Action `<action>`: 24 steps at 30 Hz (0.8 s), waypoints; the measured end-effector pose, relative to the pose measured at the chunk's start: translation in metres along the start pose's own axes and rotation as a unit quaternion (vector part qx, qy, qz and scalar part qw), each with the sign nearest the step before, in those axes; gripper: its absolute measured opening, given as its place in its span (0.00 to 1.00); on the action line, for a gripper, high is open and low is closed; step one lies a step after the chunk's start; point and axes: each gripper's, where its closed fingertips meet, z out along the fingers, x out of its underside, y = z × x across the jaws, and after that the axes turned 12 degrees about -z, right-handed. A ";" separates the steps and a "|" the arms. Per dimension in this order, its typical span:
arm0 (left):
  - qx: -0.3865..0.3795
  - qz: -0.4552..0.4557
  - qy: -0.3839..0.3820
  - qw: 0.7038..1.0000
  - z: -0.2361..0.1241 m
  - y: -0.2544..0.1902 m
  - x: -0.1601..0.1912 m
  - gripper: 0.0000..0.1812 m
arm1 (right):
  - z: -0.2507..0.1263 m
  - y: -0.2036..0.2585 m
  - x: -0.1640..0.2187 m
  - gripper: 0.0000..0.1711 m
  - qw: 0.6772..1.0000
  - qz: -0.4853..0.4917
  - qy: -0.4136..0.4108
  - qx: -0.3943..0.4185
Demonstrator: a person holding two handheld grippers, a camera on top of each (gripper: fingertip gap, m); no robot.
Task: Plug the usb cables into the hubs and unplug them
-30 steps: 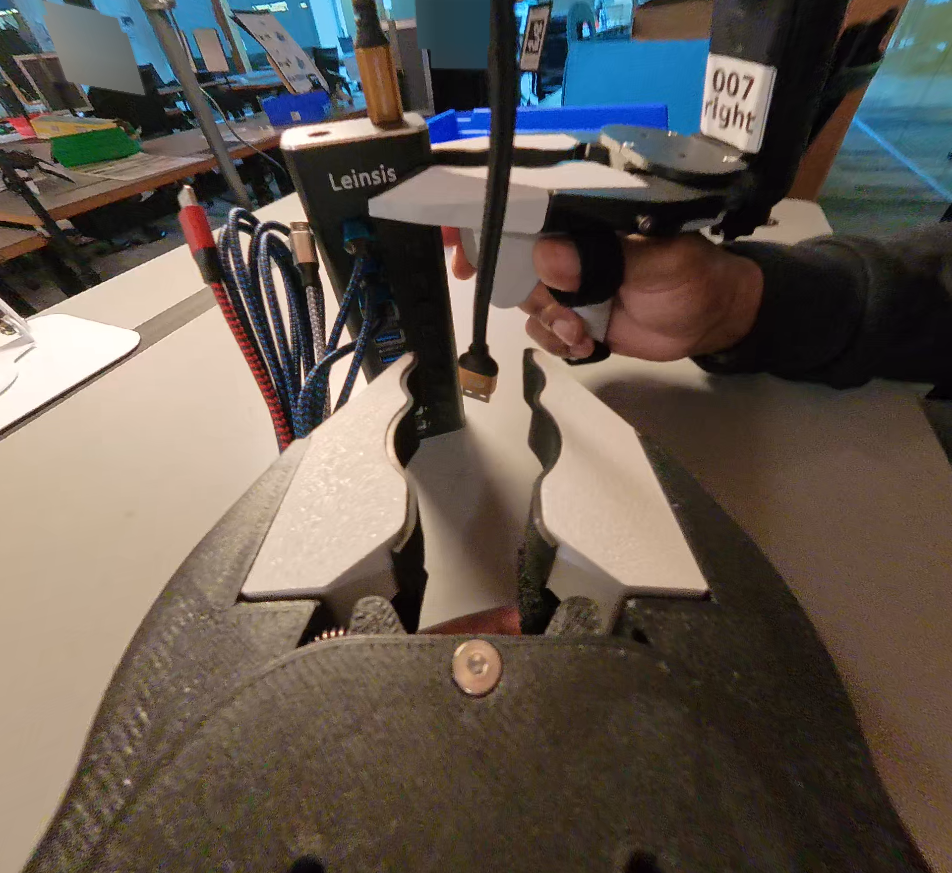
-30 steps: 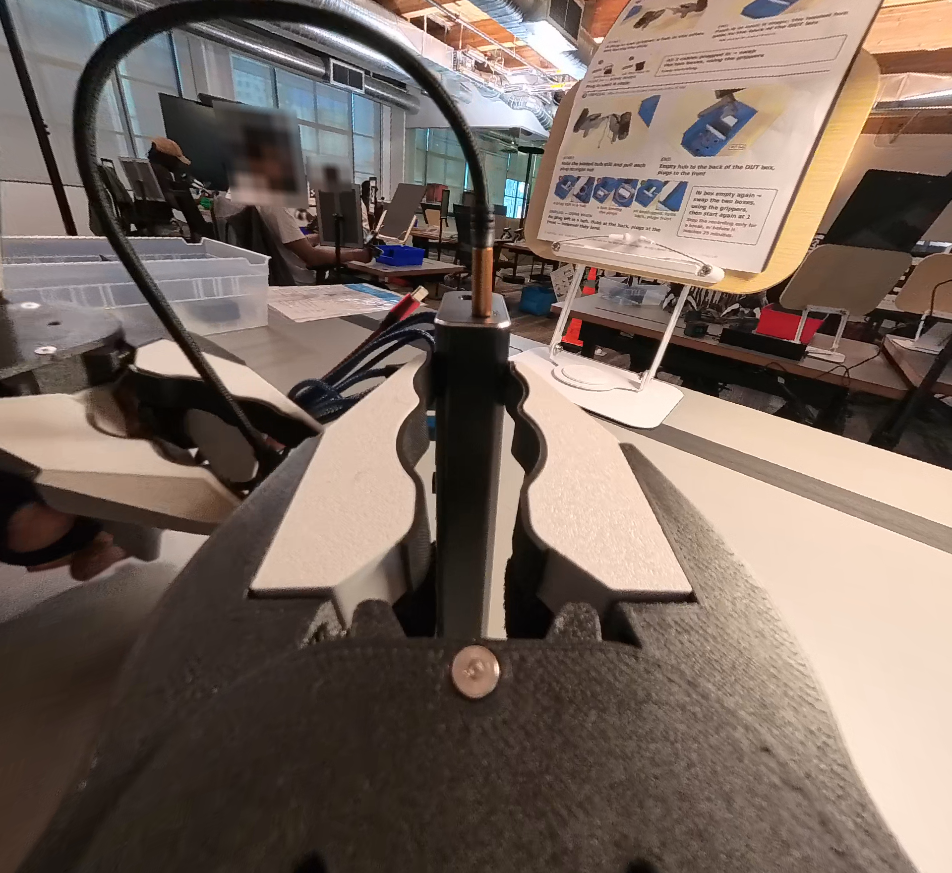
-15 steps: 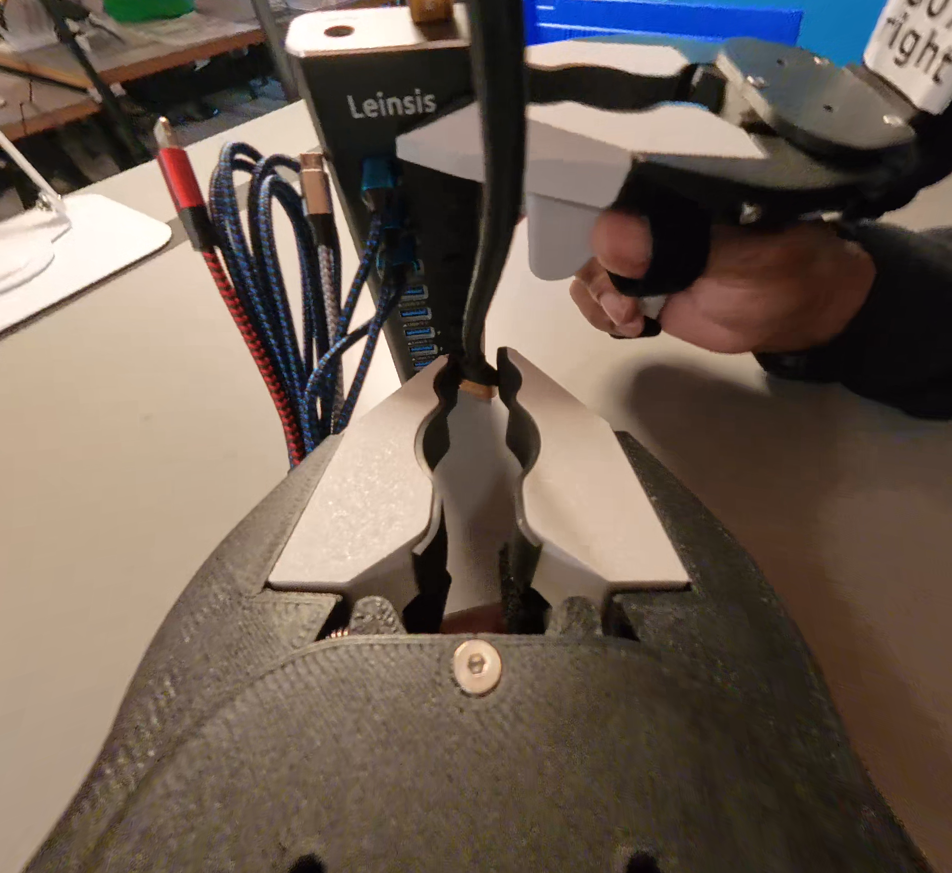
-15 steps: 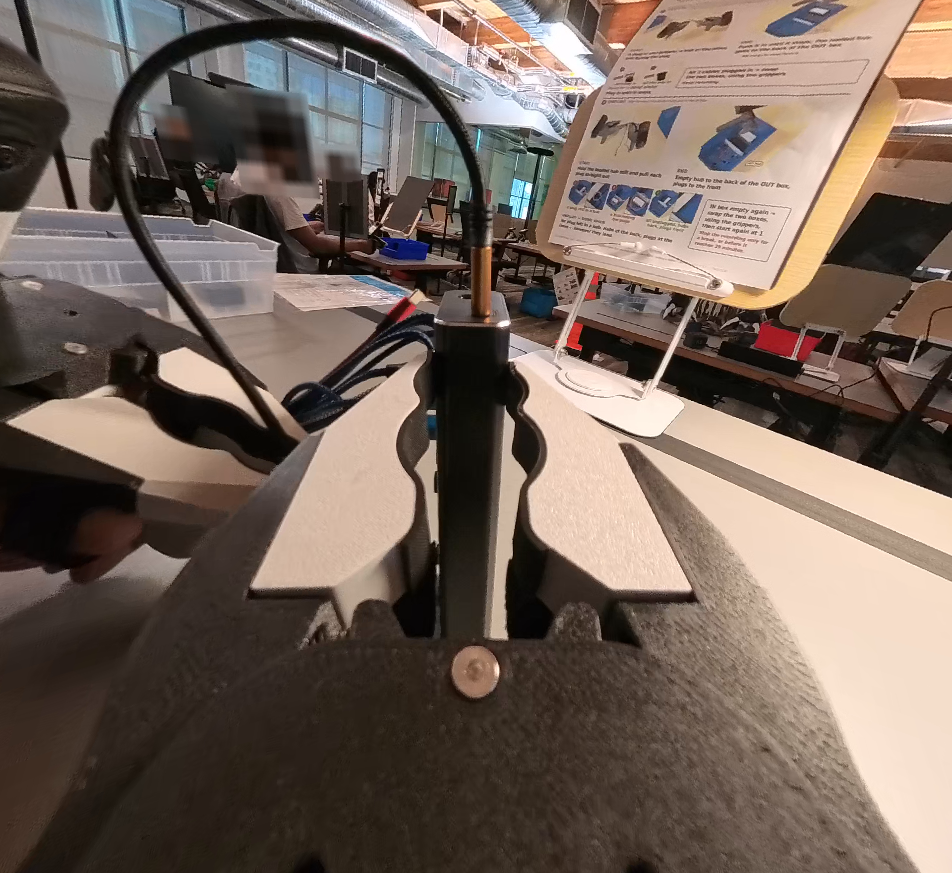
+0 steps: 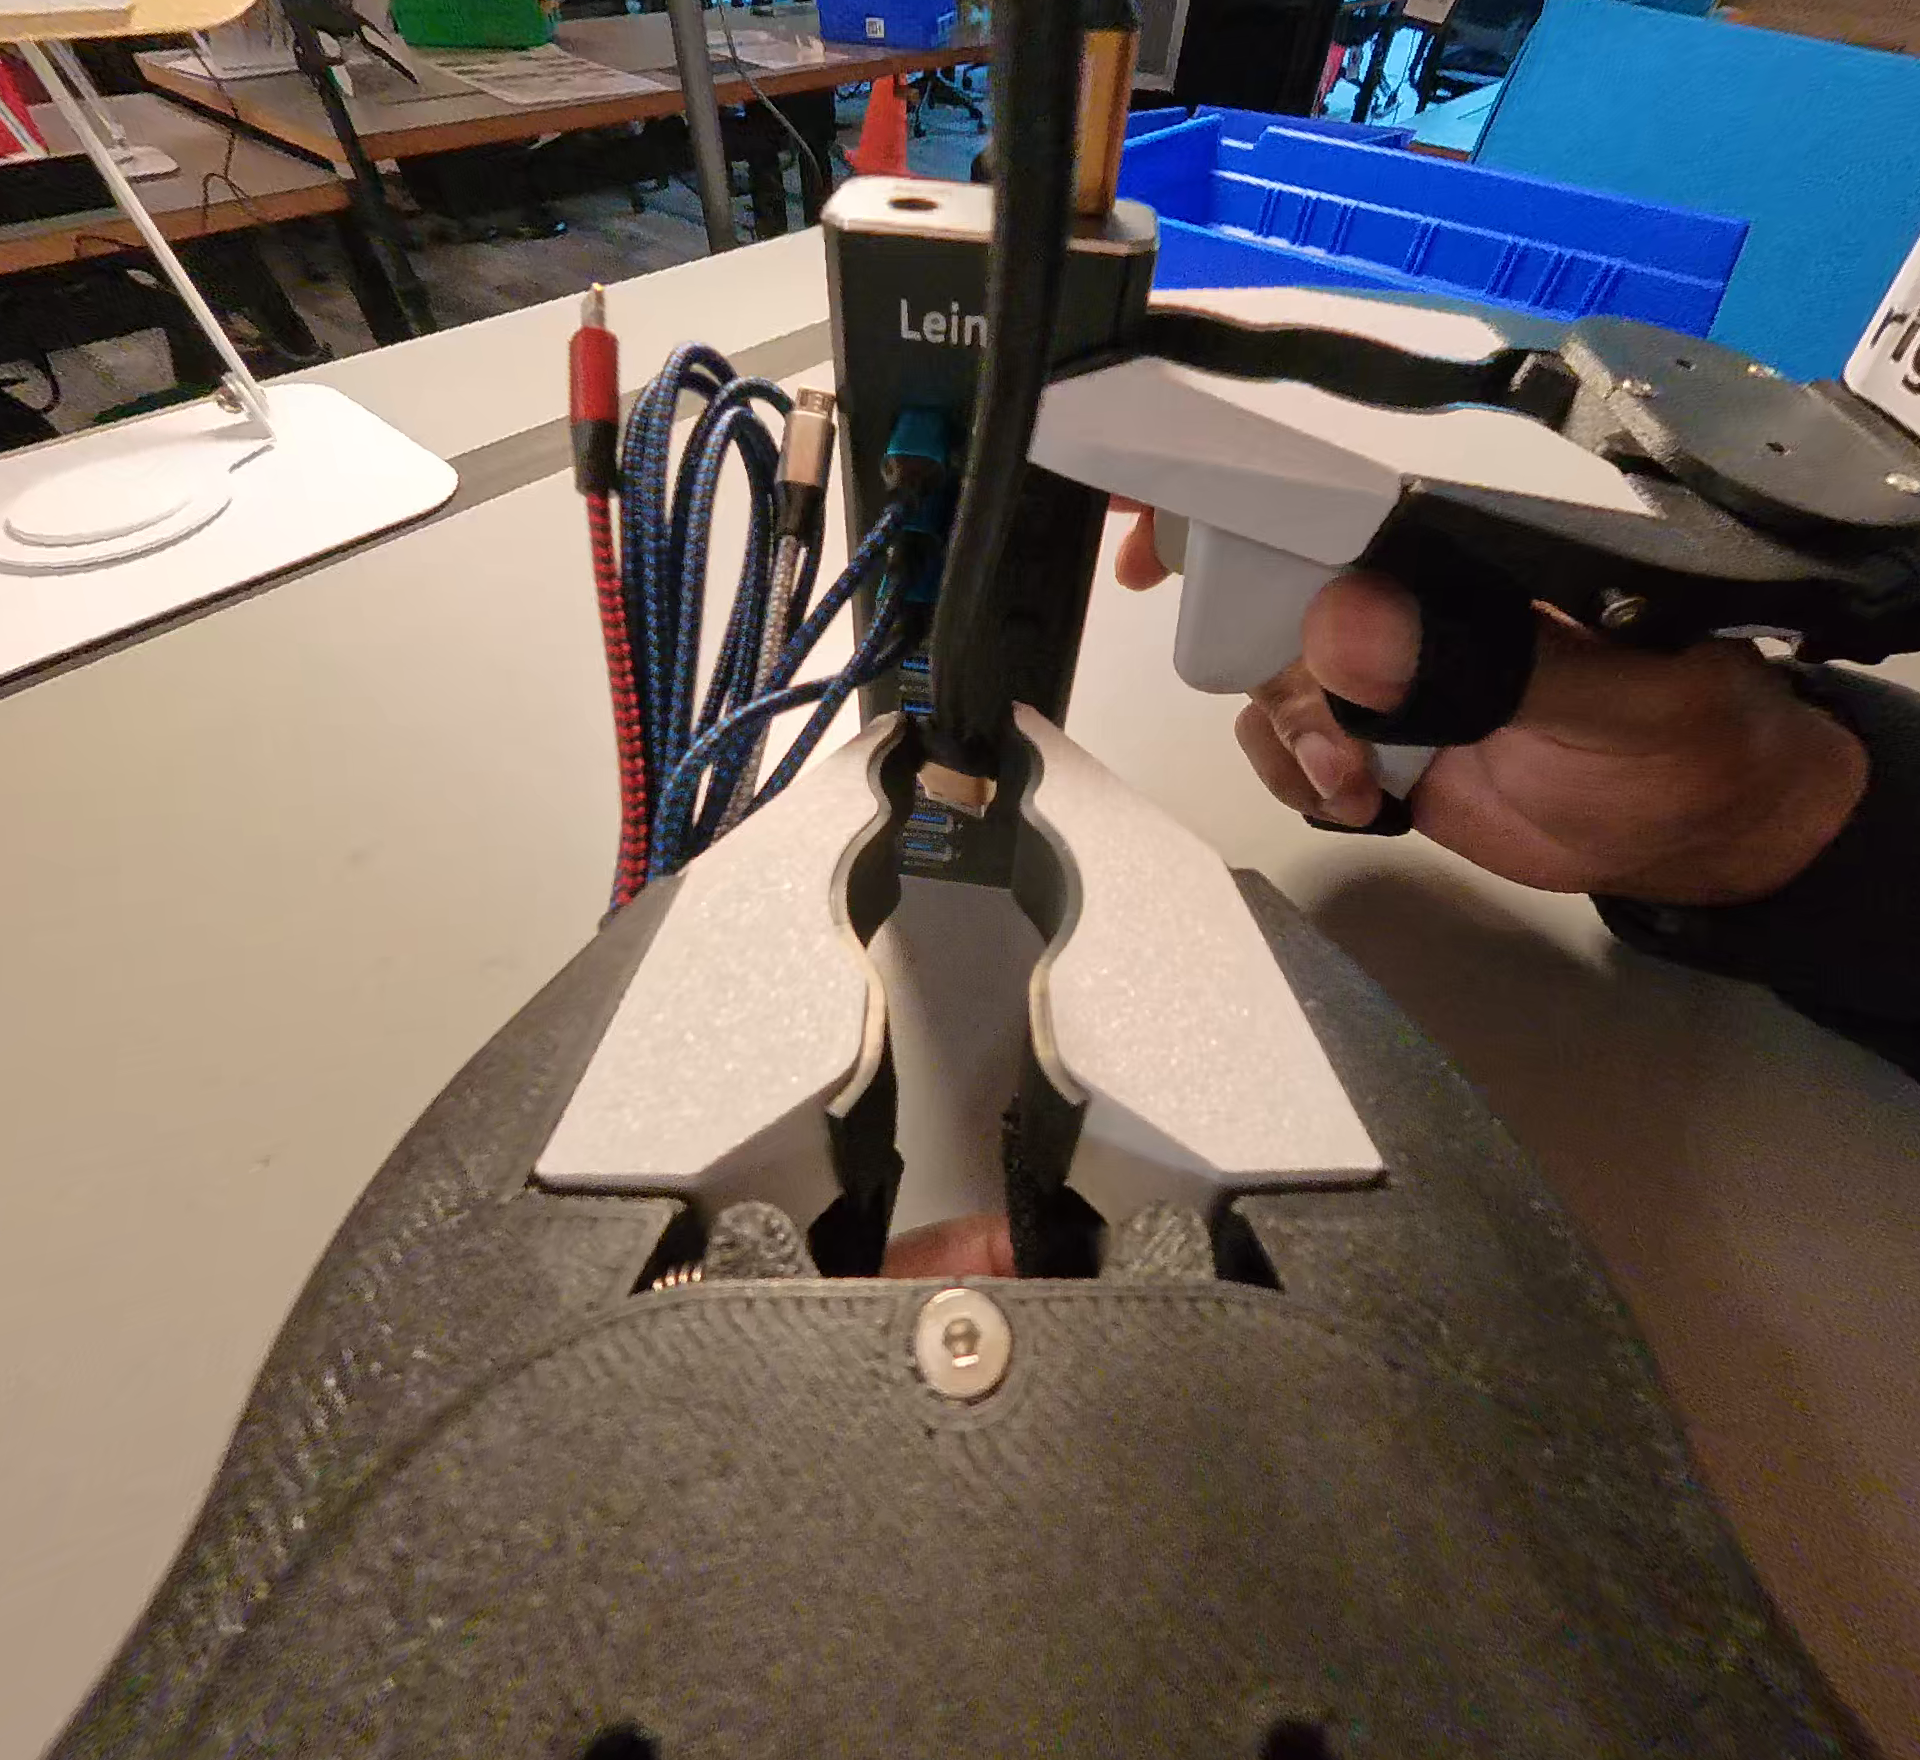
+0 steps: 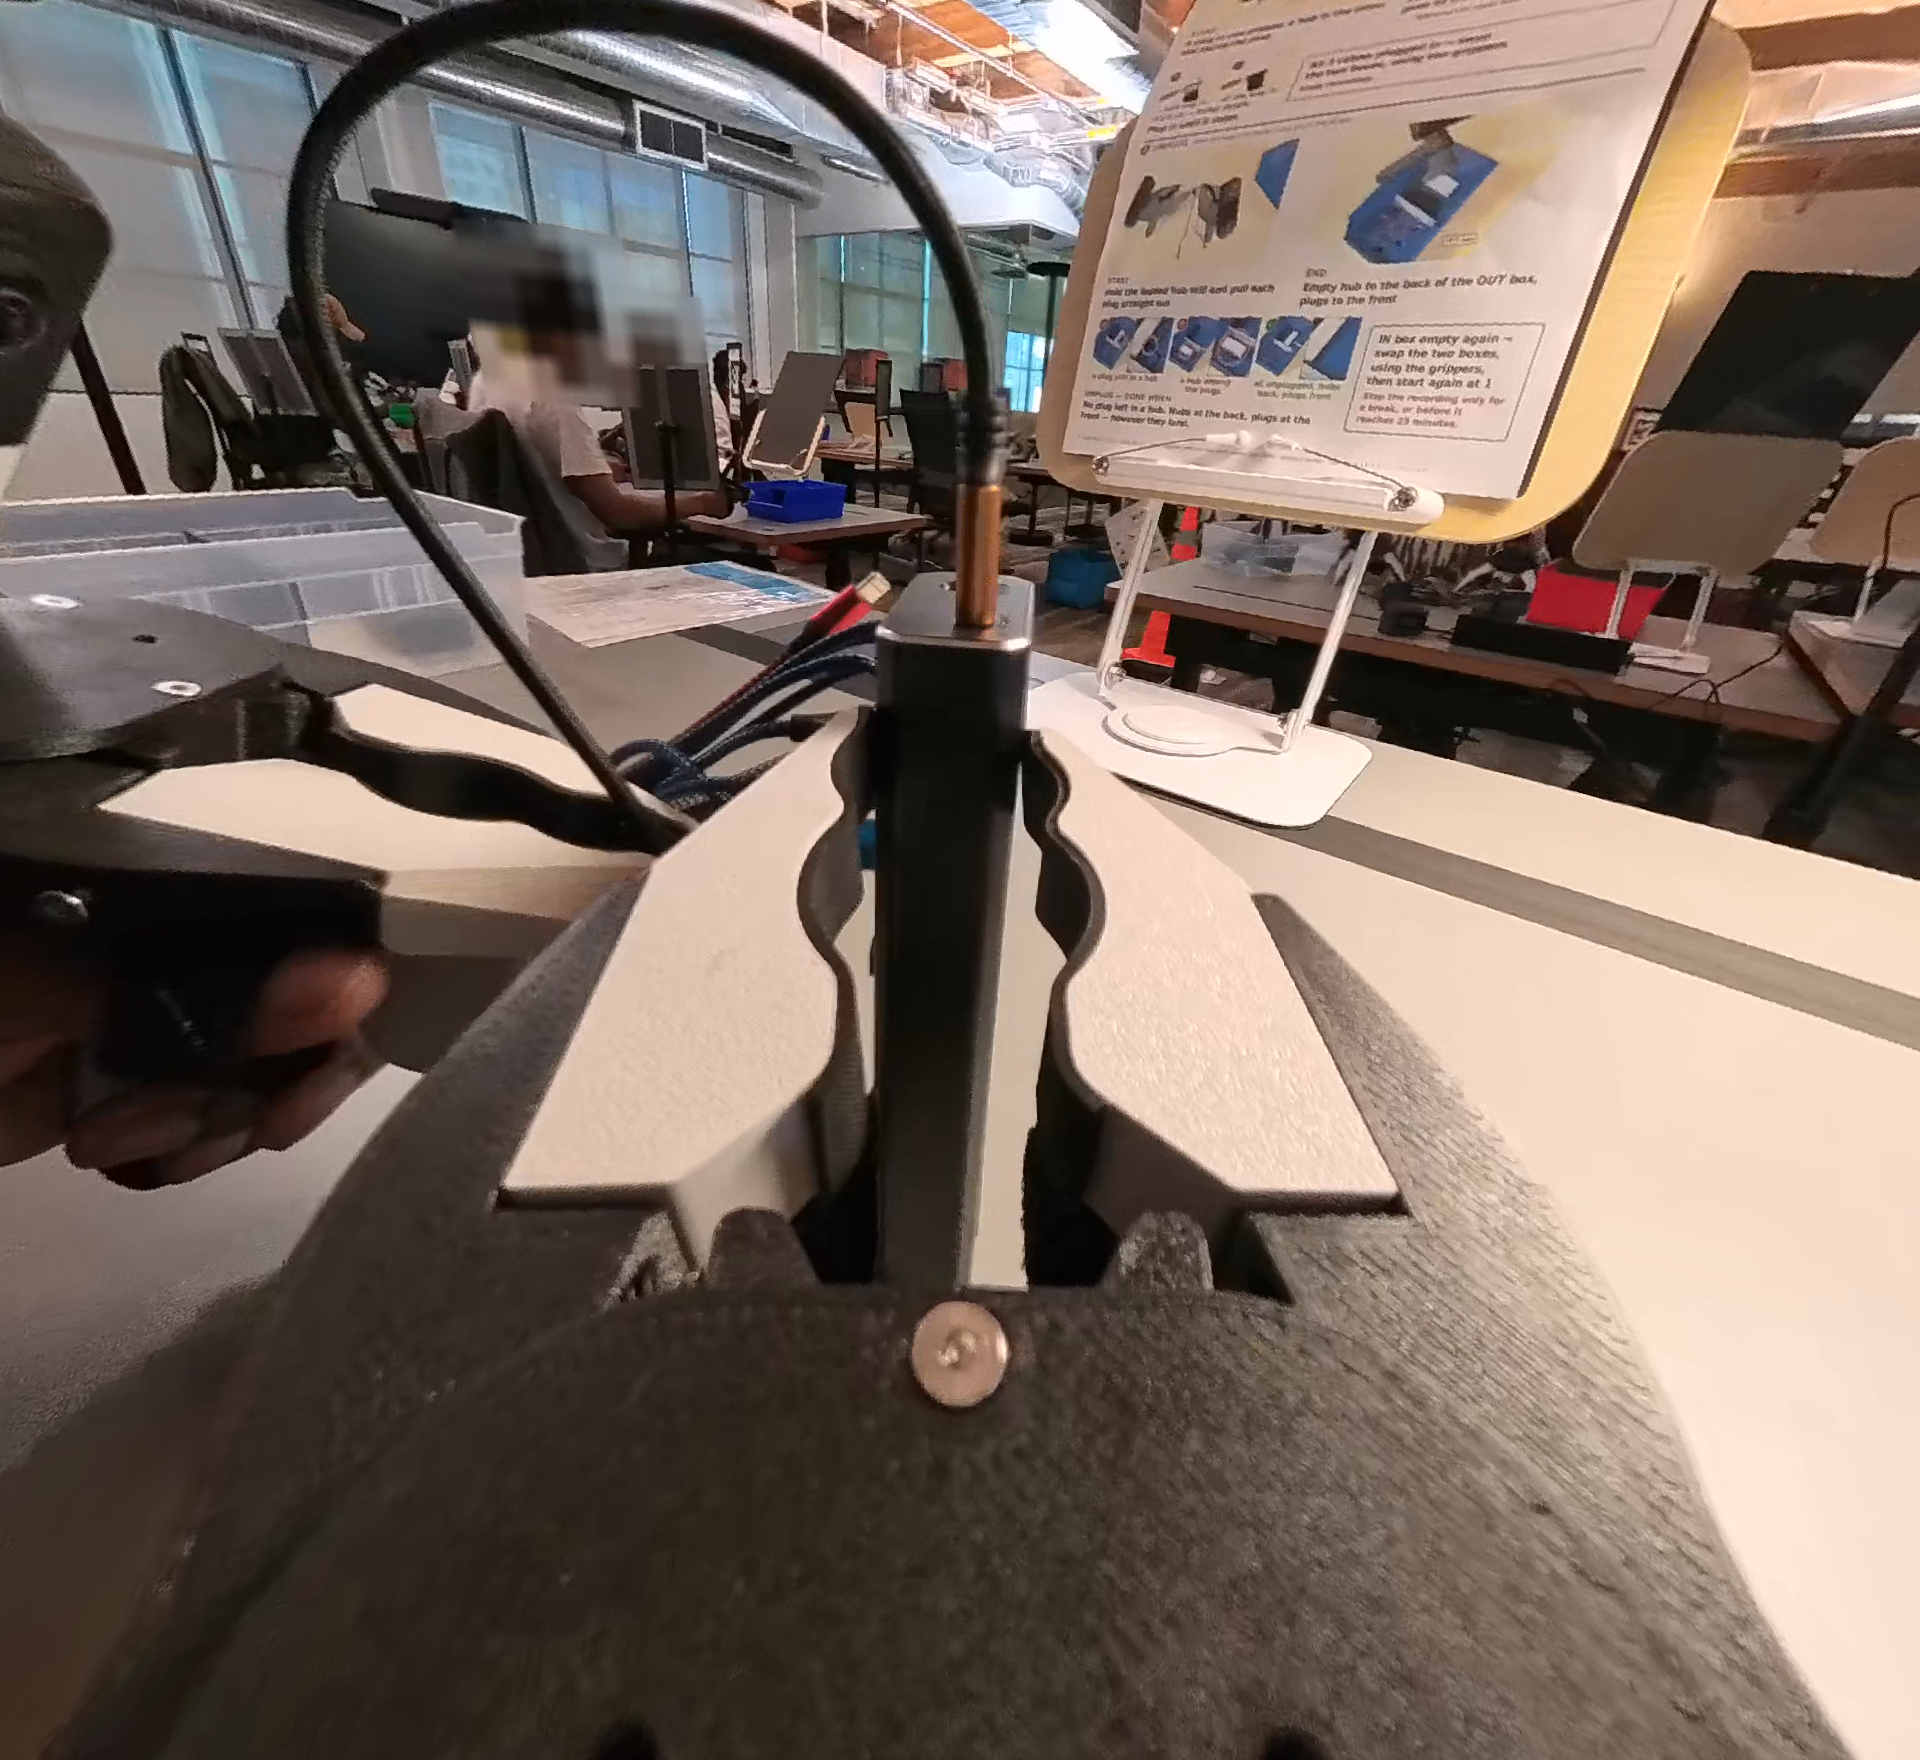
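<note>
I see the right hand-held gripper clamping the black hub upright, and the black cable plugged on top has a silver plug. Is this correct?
Nearly. The right hand-held gripper does clamp the black hub upright, but the black cable ends in a gold plug, not silver, as the right wrist view shows.

The hub (image 5: 977, 422) stands upright on the table (image 5: 260, 827), cables (image 5: 707, 567) hanging at its left.

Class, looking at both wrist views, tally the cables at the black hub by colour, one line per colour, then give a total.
Black cable: 1
Blue braided cables: 2, as far as the bundle shows
Red braided cable: 1
Grey braided cable: 1
Total: 5
All hang at the hub, which the right gripper holds.
</note>
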 end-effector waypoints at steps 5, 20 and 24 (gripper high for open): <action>0.001 -0.004 0.004 1.000 0.008 0.001 0.001 0.10 | 0.002 0.005 0.021 0.18 0.998 0.020 0.053 -0.027; 0.014 -0.024 -0.016 0.999 0.011 0.009 -0.001 0.10 | 0.004 0.019 0.067 0.22 0.975 0.060 0.193 -0.098; 0.014 -0.032 -0.021 0.999 0.010 0.011 -0.001 0.10 | 0.002 0.017 0.072 0.20 0.972 0.049 0.213 -0.086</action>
